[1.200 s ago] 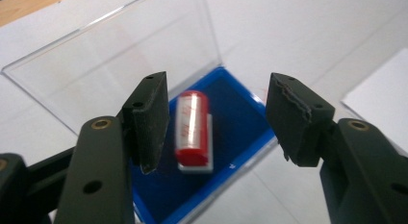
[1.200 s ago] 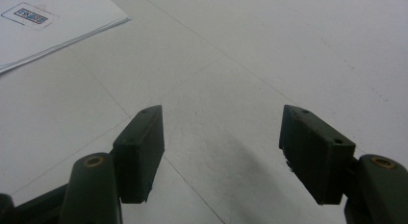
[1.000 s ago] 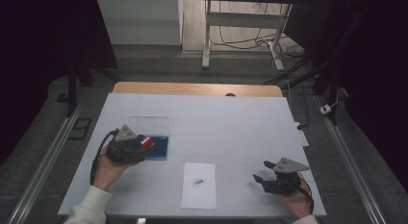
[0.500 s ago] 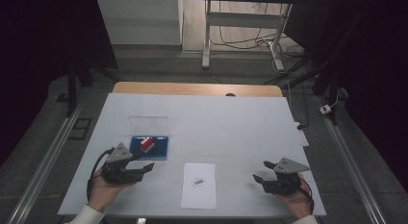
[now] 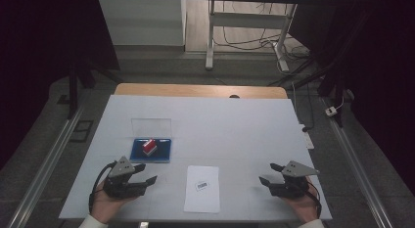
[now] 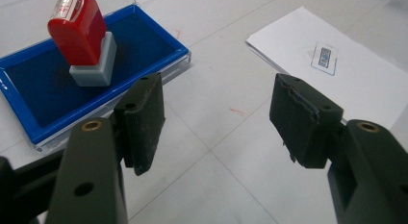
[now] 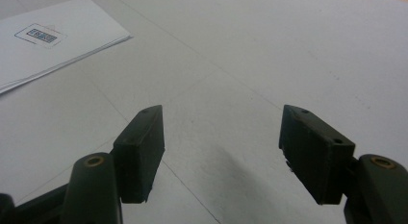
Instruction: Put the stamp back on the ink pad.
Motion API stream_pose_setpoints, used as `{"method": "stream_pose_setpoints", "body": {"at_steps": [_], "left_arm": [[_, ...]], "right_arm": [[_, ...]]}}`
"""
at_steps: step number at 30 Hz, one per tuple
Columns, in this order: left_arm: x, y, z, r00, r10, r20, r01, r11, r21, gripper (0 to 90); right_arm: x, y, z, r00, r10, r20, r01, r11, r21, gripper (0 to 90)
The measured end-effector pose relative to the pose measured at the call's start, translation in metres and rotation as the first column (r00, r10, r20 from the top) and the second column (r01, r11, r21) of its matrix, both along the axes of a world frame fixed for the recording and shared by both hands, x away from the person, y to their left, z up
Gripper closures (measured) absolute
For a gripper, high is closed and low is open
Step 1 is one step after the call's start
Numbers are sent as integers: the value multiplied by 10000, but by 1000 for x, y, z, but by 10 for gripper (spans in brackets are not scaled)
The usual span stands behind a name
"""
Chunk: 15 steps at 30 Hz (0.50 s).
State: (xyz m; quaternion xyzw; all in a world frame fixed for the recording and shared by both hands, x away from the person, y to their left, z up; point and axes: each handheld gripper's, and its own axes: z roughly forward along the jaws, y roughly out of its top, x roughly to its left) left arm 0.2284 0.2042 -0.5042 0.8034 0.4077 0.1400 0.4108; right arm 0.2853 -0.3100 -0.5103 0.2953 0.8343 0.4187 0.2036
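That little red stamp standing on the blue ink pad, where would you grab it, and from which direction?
Probably by the red plastic handle of the stamp, its tall upper part, rather than the grey base sitting on the blue ink pad. It stands nearly upright, leaning slightly, so coming from the open front side with the left hand-held gripper, one jaw on each flat face, seems best; the pad's clear lid blocks the back.

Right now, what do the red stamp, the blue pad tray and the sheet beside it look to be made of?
Red stamp: glossy moulded plastic, judging by the shine, on a matte grey base, apparently plastic too.
Blue pad tray: clear hard plastic rim, likely acrylic; the dark blue inside looks soft and matte, probably felt or foam.
Sheet: thin white paper, apparently a small stack by its edge, with a printed mark.
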Motion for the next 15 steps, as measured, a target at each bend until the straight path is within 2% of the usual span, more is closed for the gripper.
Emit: {"method": "stream_pose_setpoints", "body": {"at_steps": [15], "left_arm": [[-1,2,-4,10000,4,-16,-4,9998,211,375]], "right_arm": [[-2,1,2,9999,115,94,-115,9999,26,321]]}}
